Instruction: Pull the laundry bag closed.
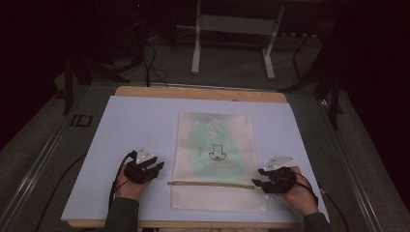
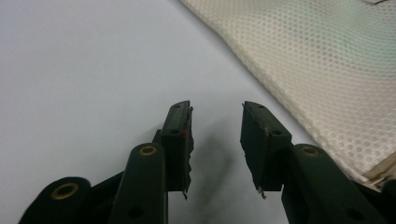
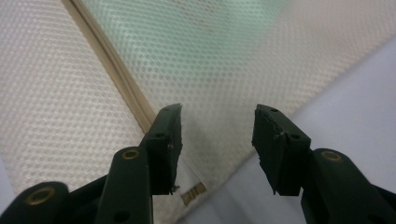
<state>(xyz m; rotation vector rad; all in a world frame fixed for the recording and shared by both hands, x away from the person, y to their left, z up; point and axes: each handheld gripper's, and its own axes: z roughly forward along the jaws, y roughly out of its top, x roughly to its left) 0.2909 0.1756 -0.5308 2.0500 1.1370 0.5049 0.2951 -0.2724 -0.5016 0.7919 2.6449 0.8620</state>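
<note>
A: High view first: where are the grippers?

B: The left gripper [image 1: 155, 166] sits lower left of centre, jaws spread with nothing between them, on the pale blue mat [image 1: 135, 125] just beside the mesh bag [image 1: 215, 193]. The right gripper [image 1: 257, 182] is at lower right, jaws also released, tips at the bag's right edge by the zip [image 1: 210, 183].

A: What's in the bag?

B: Something pale green [image 1: 212, 145] shows through the mesh in the frame's centre, below a small black printed mark [image 1: 216, 153]. I can't tell what it is.

A: Anything around?

B: The mat lies on a wooden board [image 1: 200, 93]. In the upper centre stands a white frame [image 1: 232, 34] on the dark floor, well apart.
</note>
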